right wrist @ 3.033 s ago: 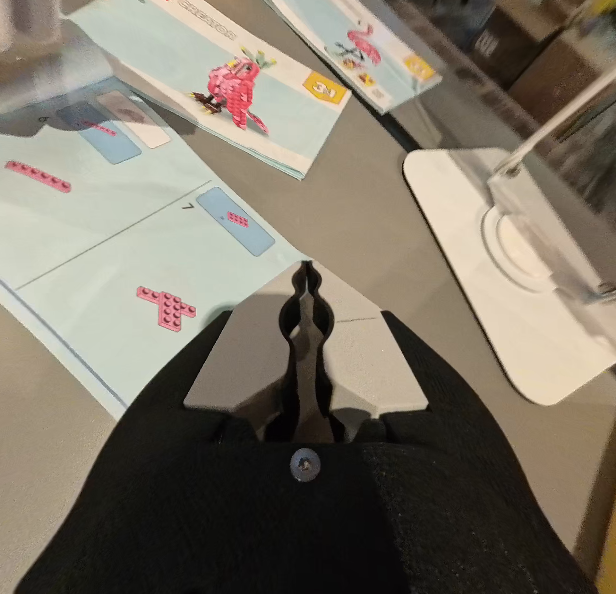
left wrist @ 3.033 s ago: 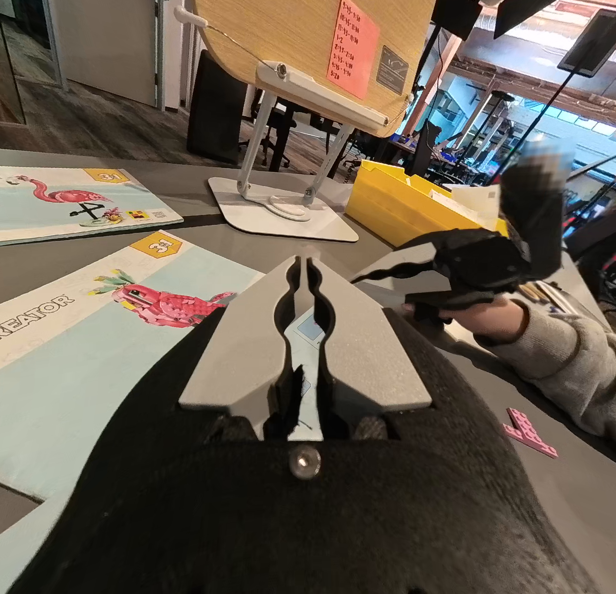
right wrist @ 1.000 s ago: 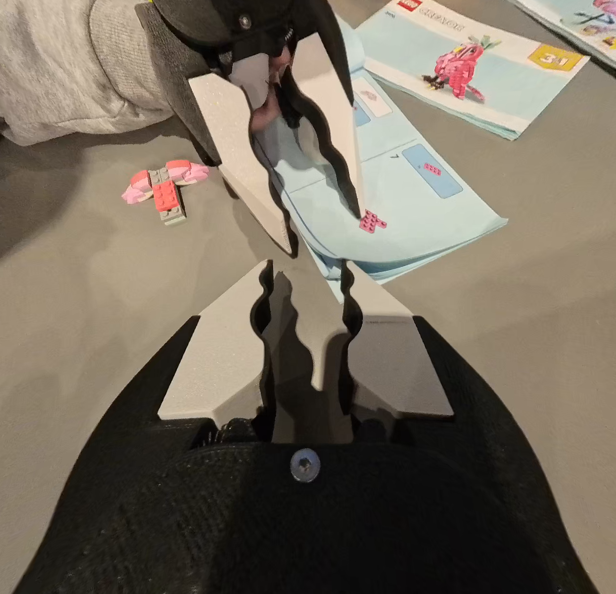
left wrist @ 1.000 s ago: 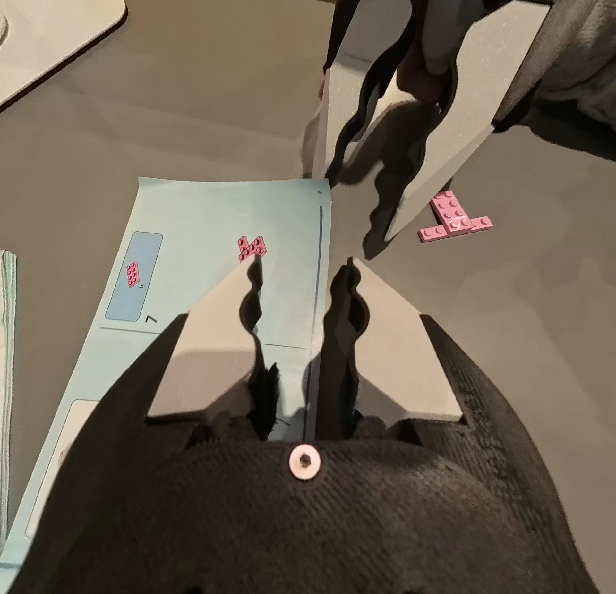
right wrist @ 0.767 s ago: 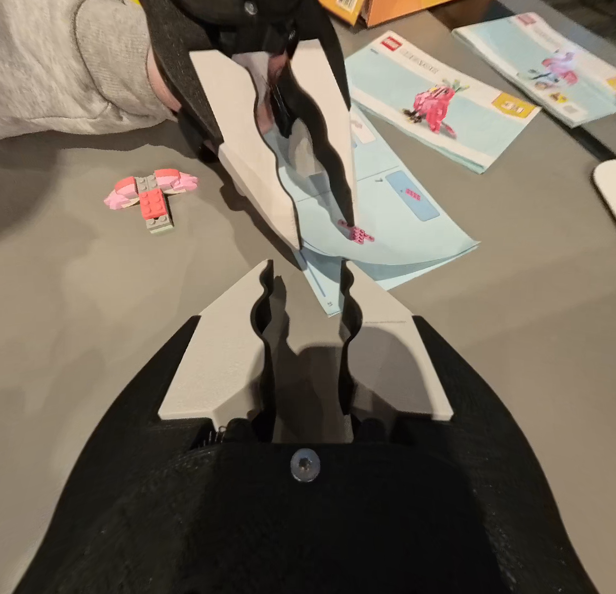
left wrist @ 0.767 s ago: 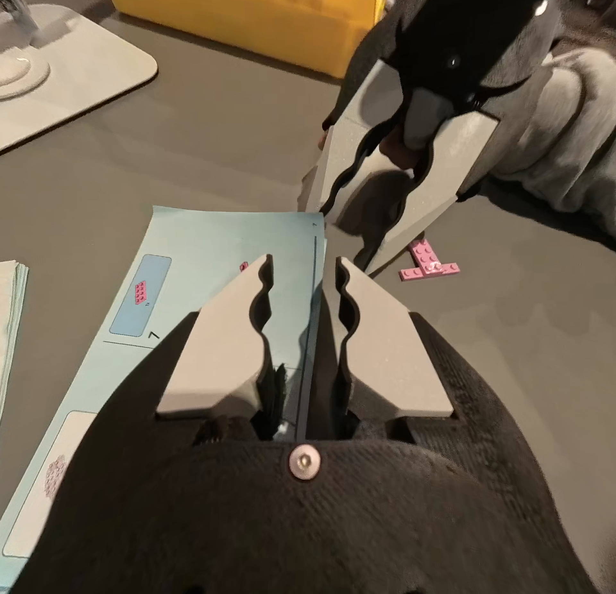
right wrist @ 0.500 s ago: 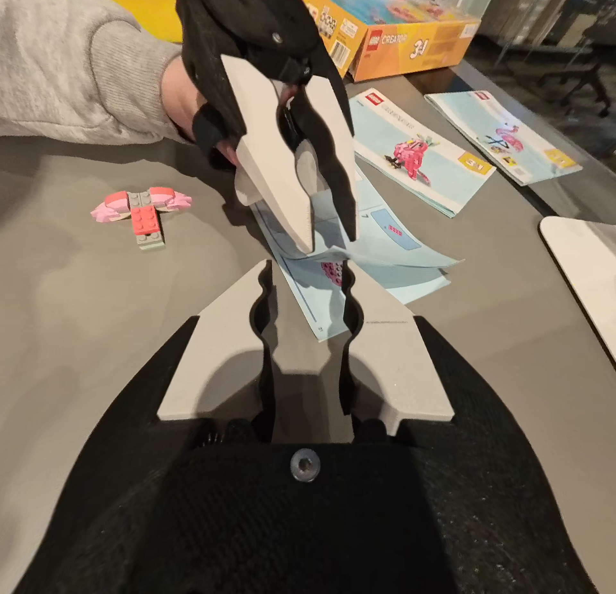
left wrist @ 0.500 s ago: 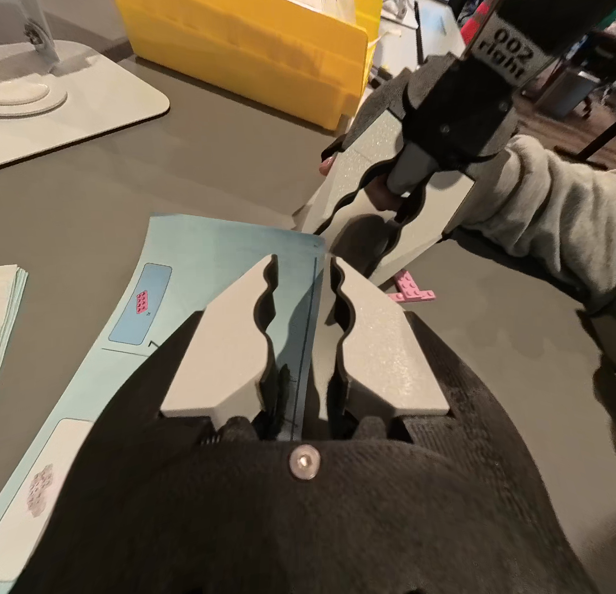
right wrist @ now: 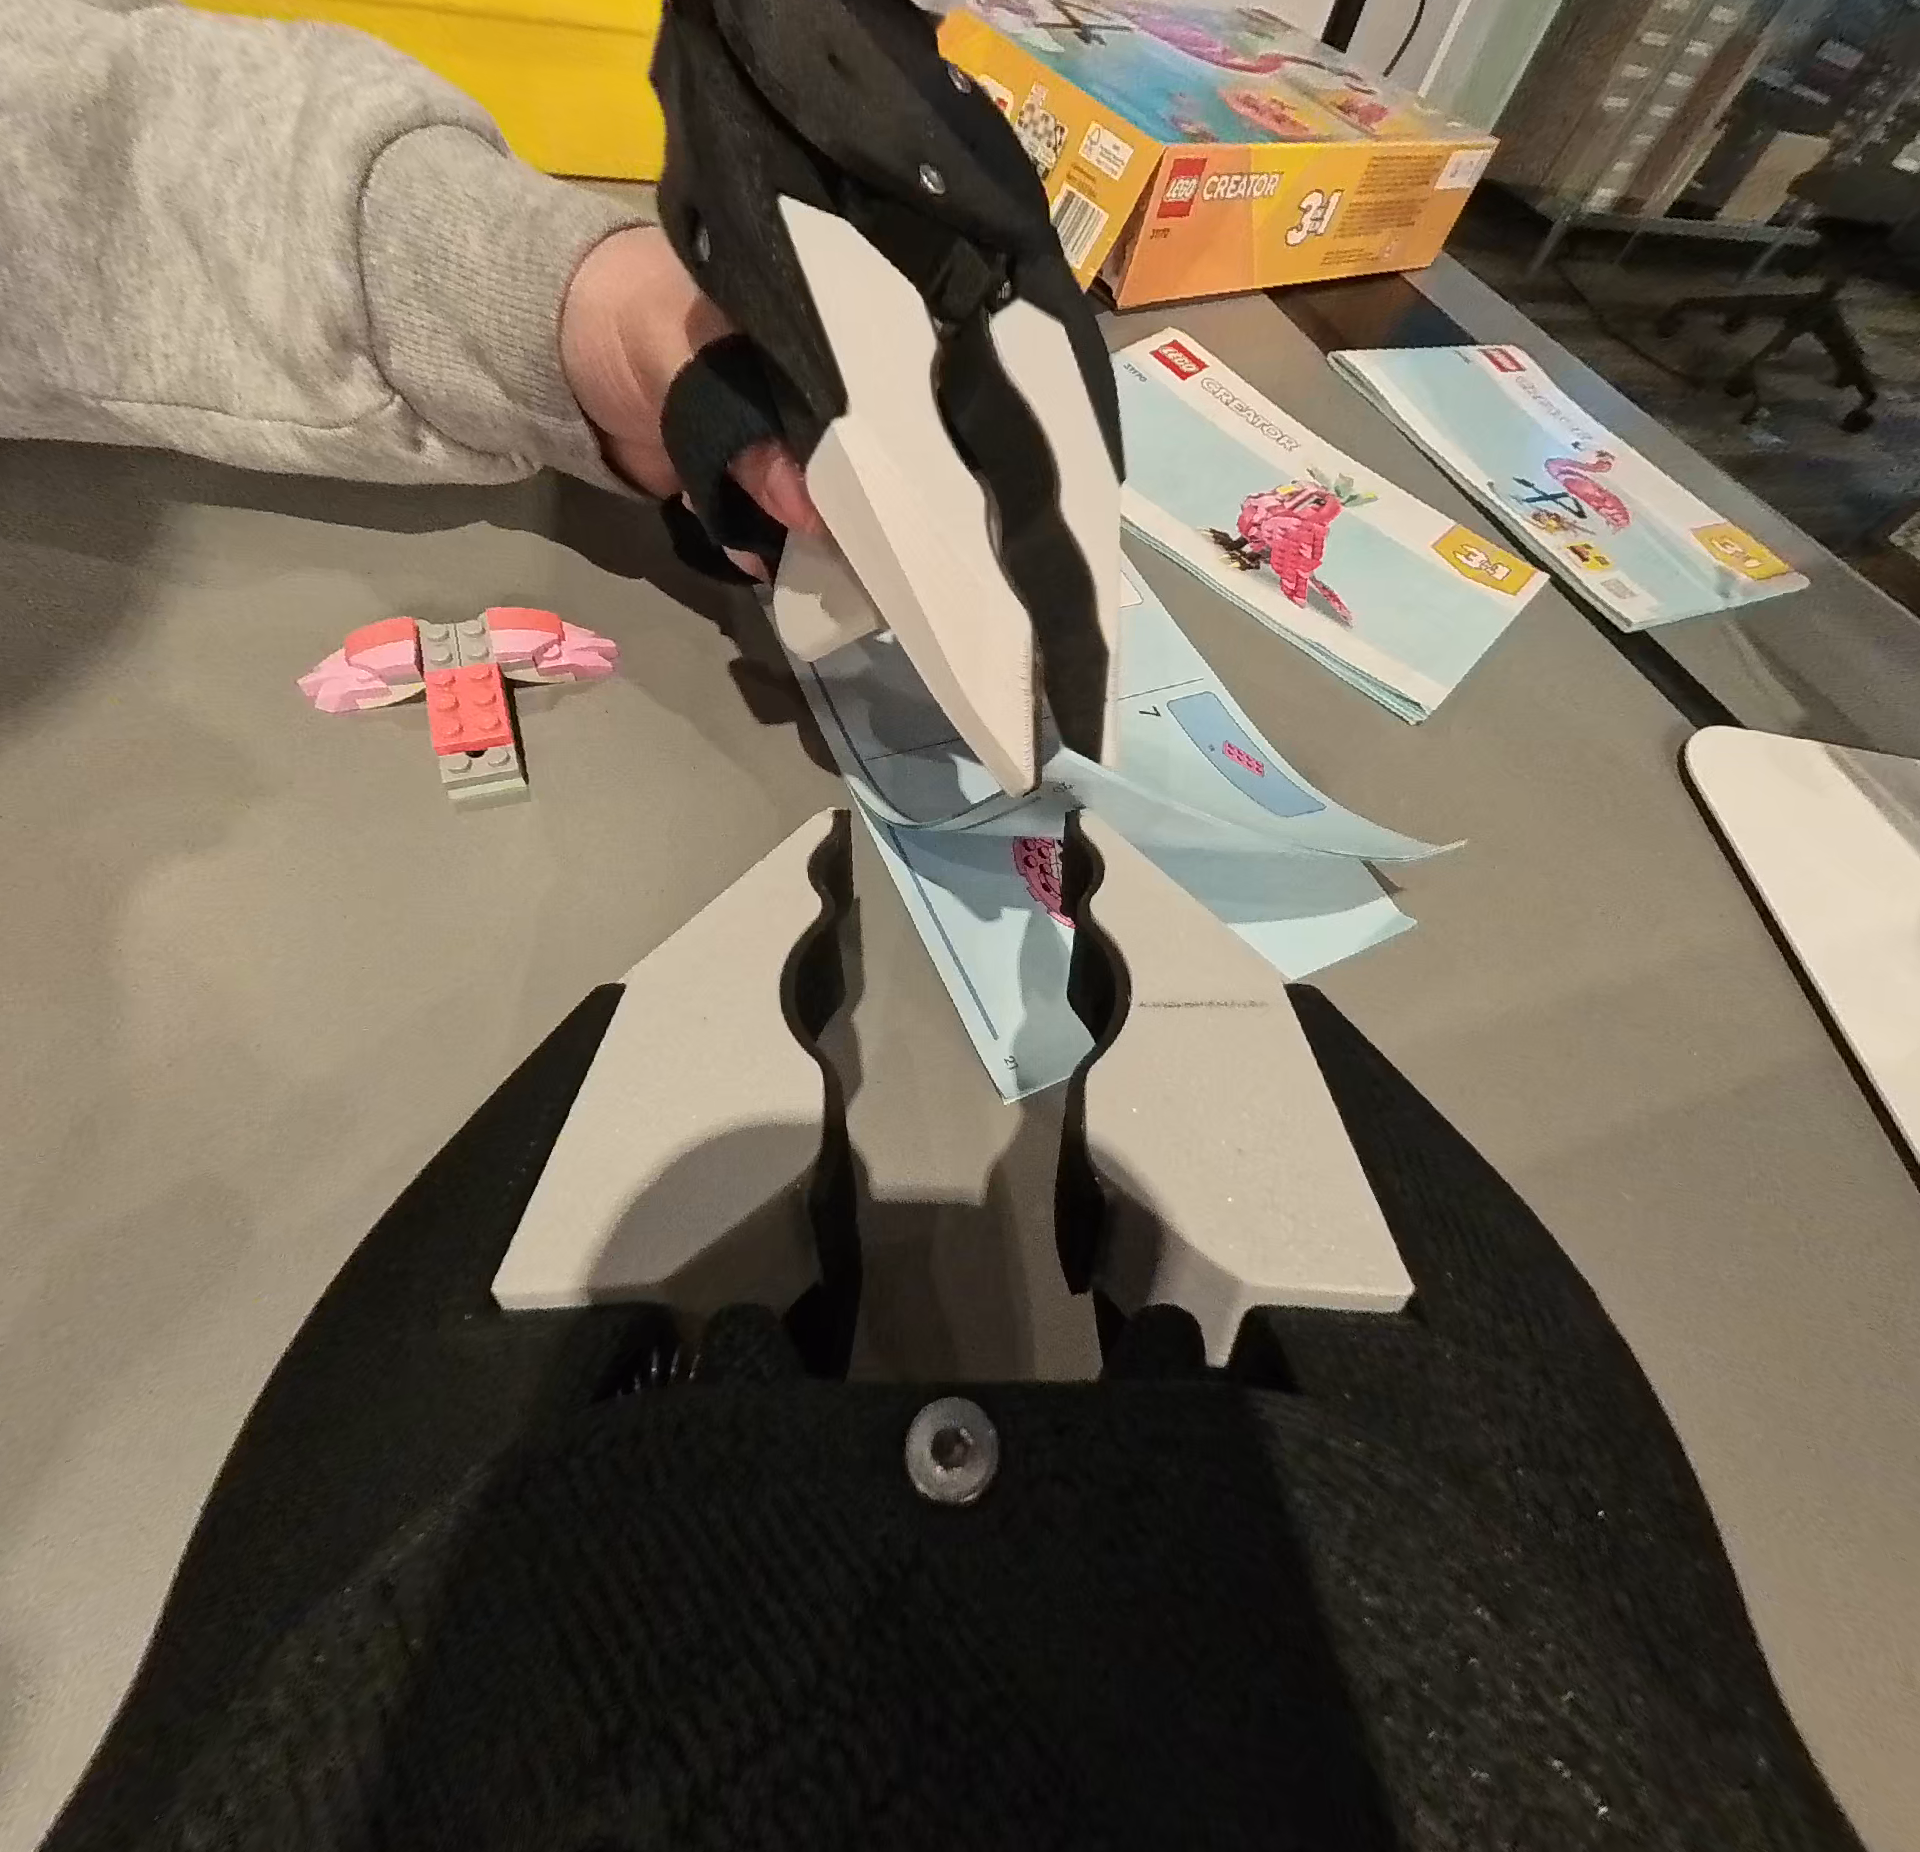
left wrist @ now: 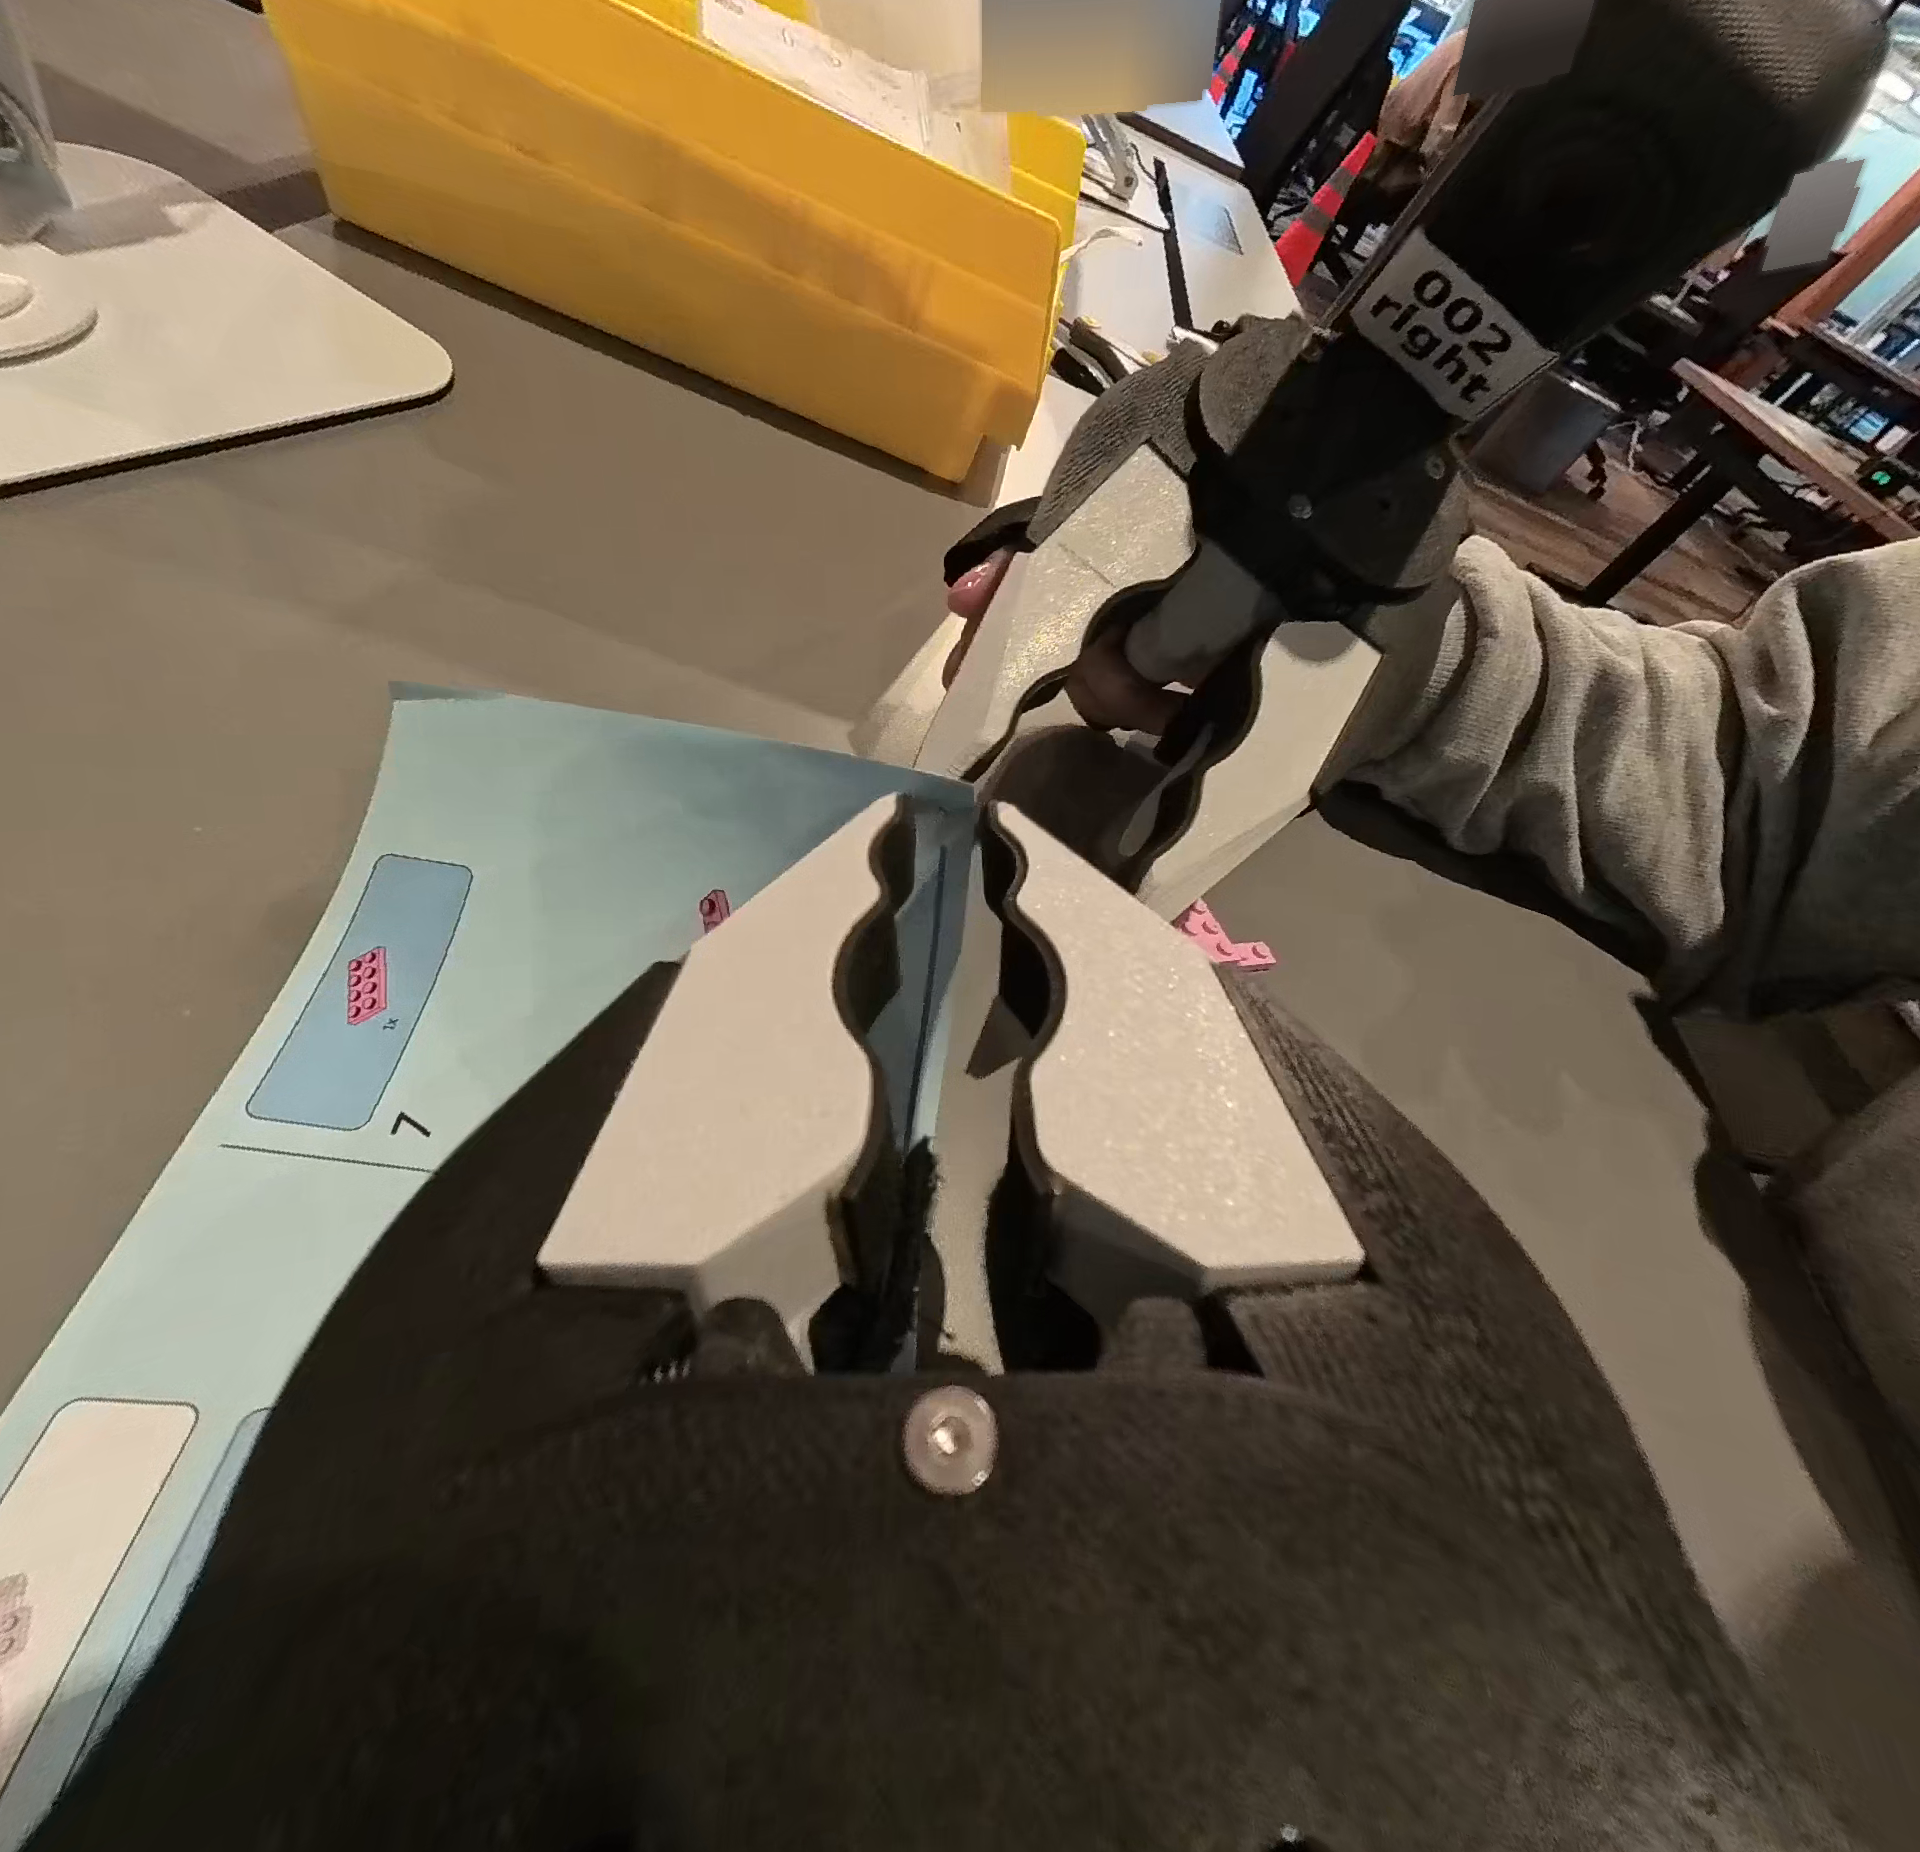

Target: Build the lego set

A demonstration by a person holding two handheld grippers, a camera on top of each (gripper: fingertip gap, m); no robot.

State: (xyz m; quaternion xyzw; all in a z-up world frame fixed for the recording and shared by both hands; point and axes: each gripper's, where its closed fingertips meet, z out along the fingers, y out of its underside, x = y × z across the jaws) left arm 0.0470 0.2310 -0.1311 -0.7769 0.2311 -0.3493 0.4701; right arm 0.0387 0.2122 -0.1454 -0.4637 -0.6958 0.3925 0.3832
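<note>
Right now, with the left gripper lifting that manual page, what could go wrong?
1. The left gripper pinches only the corner of the thin page, so the page may tear or slip free.
2. The open right gripper sits close under the lifted page and may snag it.
3. The small pink plate assembly lies by the fingers and could get knocked away.

The grey worktop (right wrist: 260, 971) carries a small pink, red and grey brick assembly (right wrist: 457, 675) at the left and an open instruction booklet (right wrist: 1195, 867) near the middle. Two closed booklets (right wrist: 1320, 535) (right wrist: 1569, 483) lie side by side beyond it, with an orange set box (right wrist: 1247, 181) behind them. A yellow bin (left wrist: 644, 192), a white stand base (left wrist: 208, 348) and a pink plate (left wrist: 1231, 945) also rest on it.
</note>
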